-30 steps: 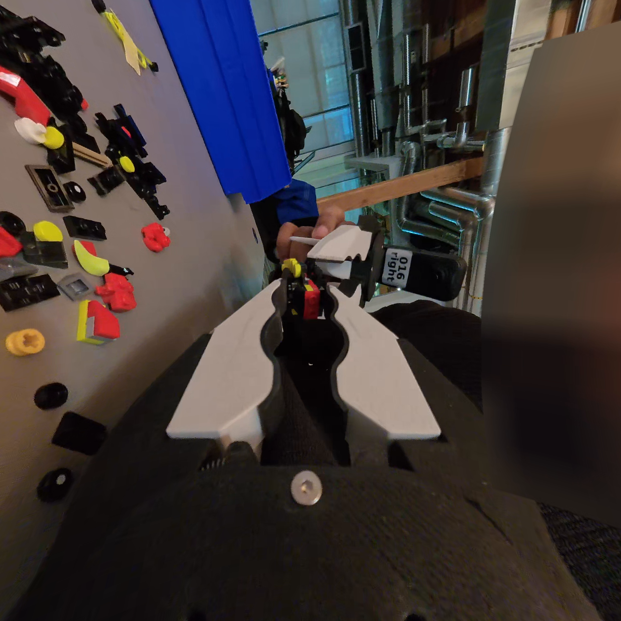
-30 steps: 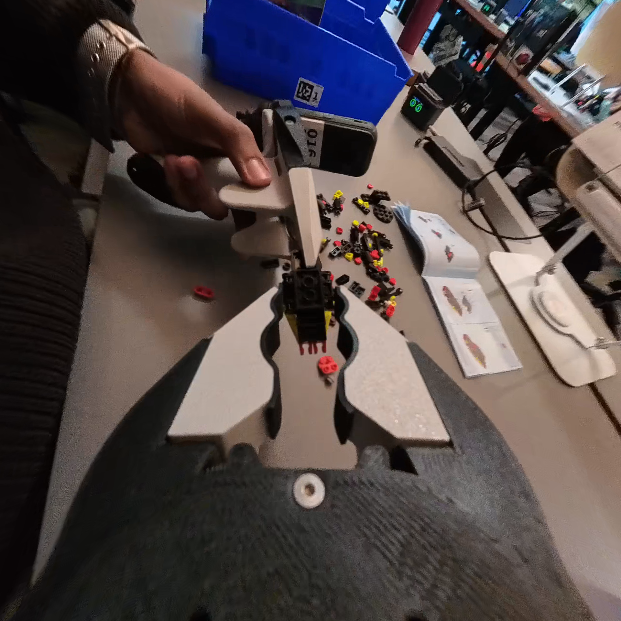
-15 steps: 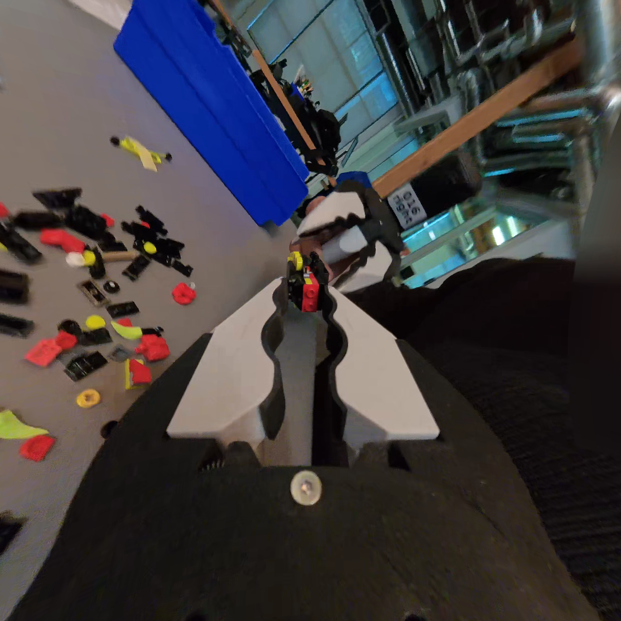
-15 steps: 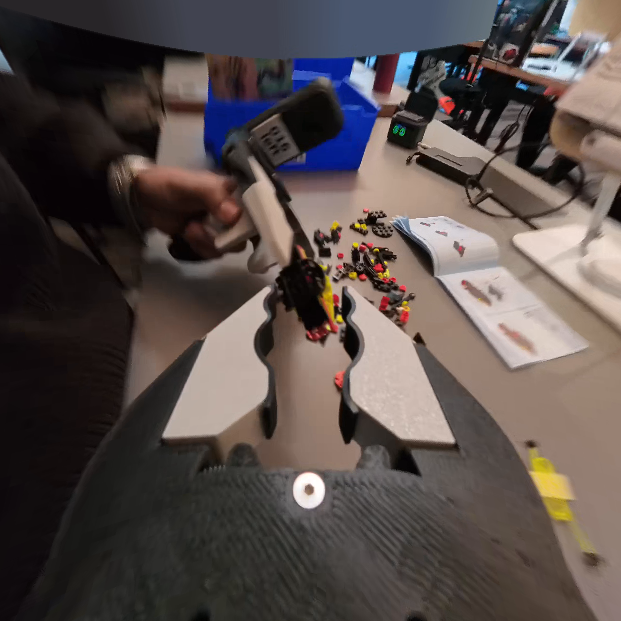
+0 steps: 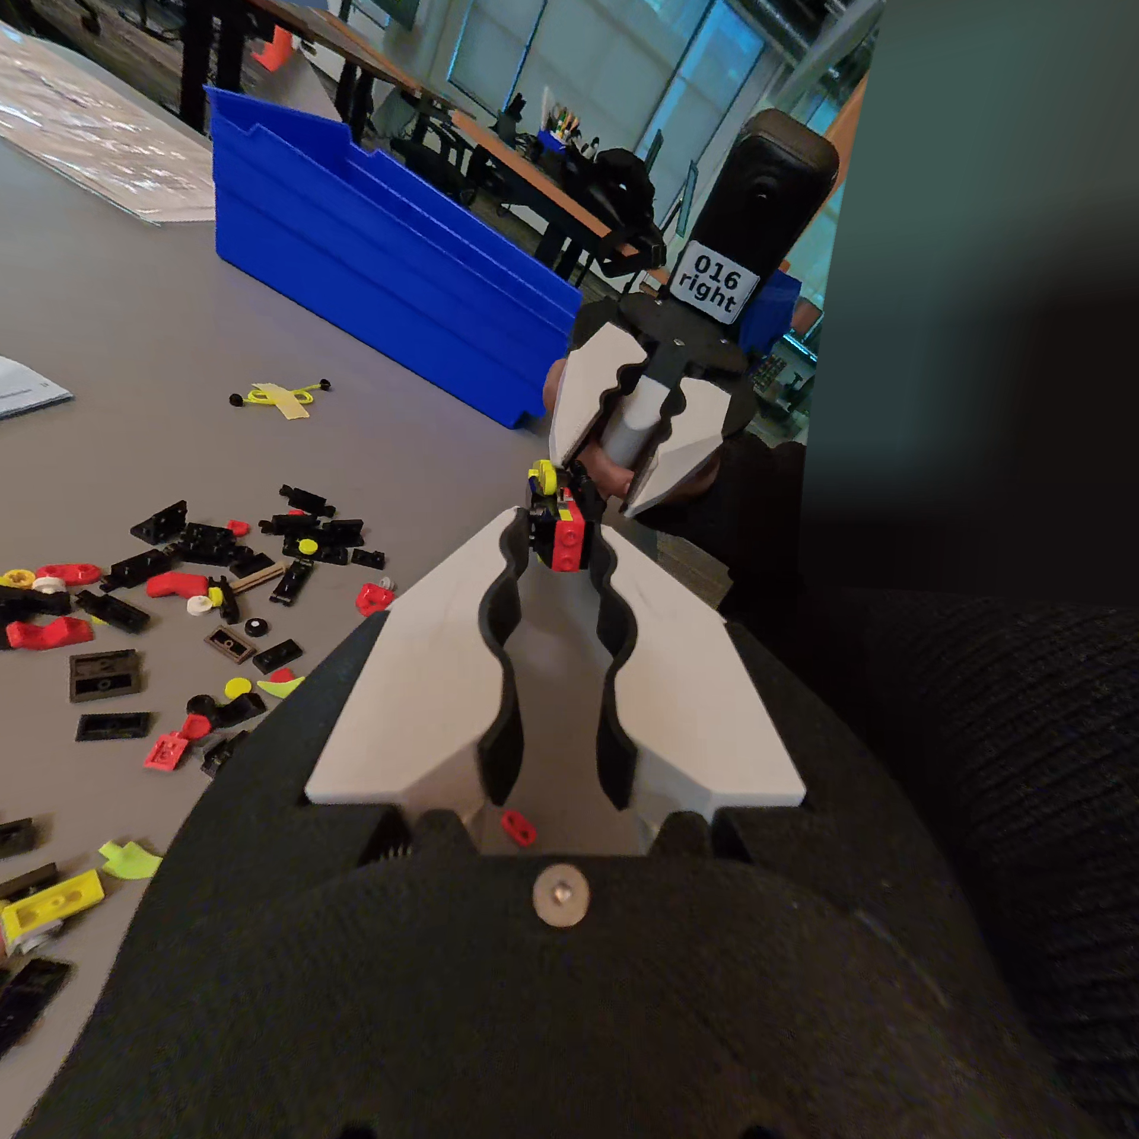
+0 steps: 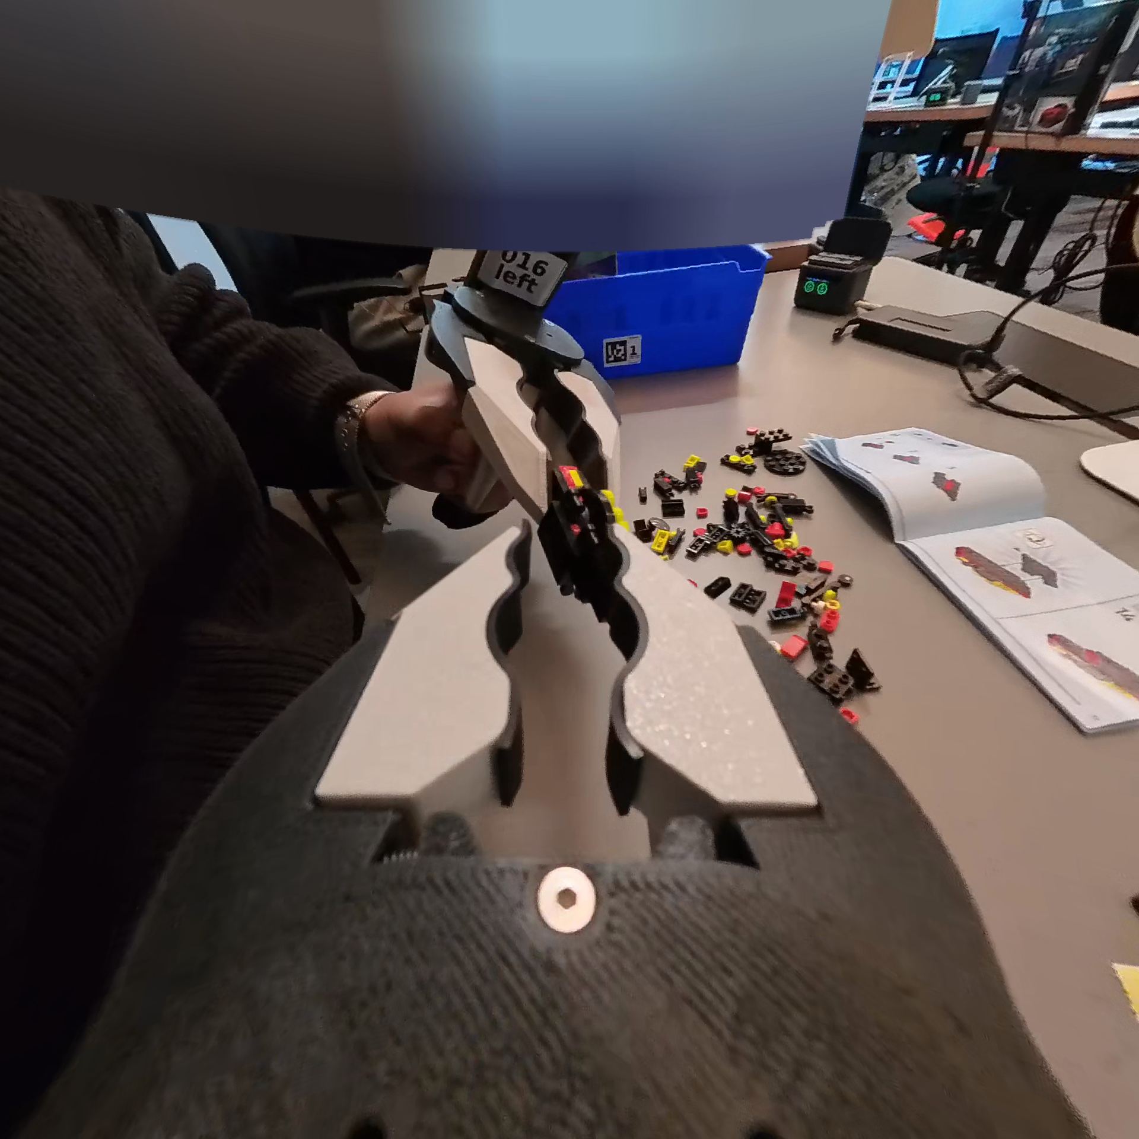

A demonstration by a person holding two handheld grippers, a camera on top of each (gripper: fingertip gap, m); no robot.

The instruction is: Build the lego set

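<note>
Studded plastic brick assembly [image 5: 558,530], black/red/yellow, pinched btwn left gripper [image 5: 555,536] wavy pads; right gripper [image 6: 570,555] fingers part-open, left pad clear of assembly.

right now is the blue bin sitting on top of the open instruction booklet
No: the blue bin stands on bare table at the far end, while the open instruction booklet lies apart, off to the right of the loose bricks.

Behind the blue bin [image 6: 678,308], the left gripper's camera is lost under a blurred patch. Beside the bin, the instruction booklet [image 6: 1017,555] runs off-frame.
</note>
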